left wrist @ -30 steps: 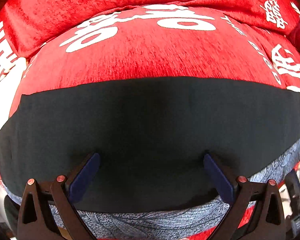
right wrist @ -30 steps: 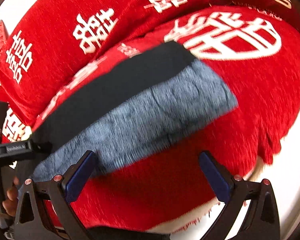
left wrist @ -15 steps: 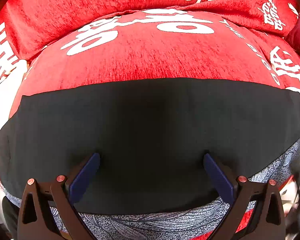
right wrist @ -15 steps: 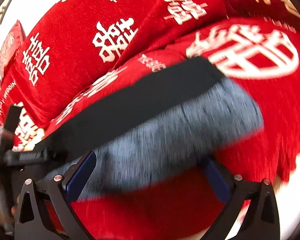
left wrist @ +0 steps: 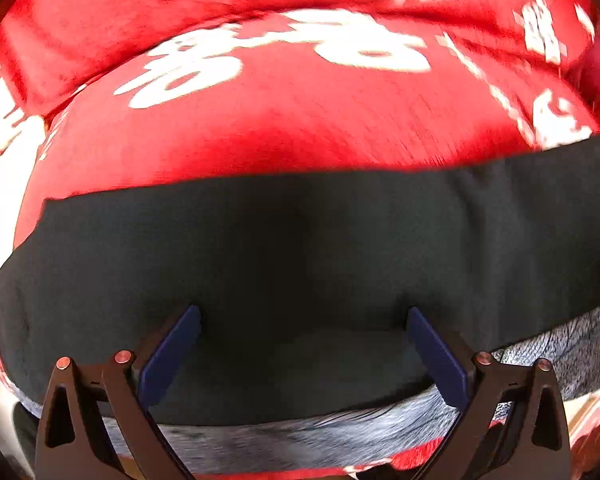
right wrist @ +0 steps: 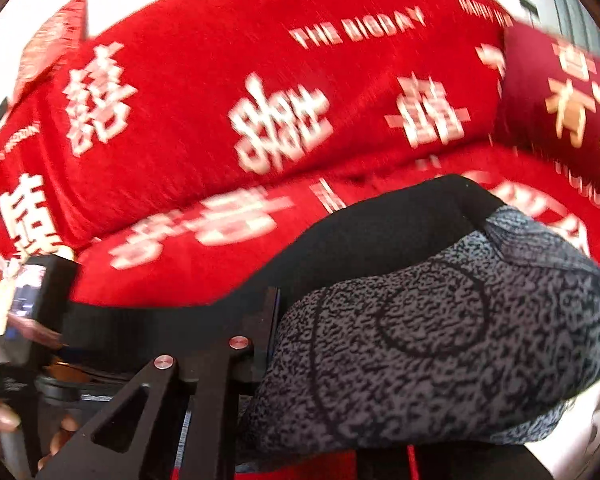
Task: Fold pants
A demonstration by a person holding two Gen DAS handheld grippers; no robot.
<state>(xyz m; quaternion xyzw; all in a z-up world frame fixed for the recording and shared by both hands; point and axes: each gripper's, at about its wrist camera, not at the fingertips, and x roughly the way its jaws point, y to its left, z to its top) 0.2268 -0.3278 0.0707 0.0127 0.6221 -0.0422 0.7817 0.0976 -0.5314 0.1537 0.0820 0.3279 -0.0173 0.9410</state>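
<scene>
My right gripper (right wrist: 274, 344) is closing on the pants (right wrist: 440, 344): the grey-speckled fabric w/ dark curved lines bunches up right against my left finger (right wrist: 266, 320) and fills the lower right of the right wrist view, covering the other finger, so I'm clamped on that end of the garment and it sits raised off the seat. The black band of the pants (right wrist: 388, 232) runs from there down-left toward my other hand.

My left gripper (left wrist: 303, 344) points steeply down over the black part of the pants (left wrist: 300, 248), blue pads (left wrist: 172, 354) spread wide apart, nothing pinched btw them. The fabric lies flat under them. The grey-patterned strip shows along the near edge and at the right.

Pants lie across the seat of a sofa w/ a red cover (left wrist: 292, 128) printed in big white characters; backrest (right wrist: 204, 80) behind carries the same print plus "THE BIG DAY". Red cushion w/ gold characters (right wrist: 568, 96) at the far right end.

At left in the right wrist view, the hand (right wrist: 4, 416) on the left gripper's handle shows; blurred.
</scene>
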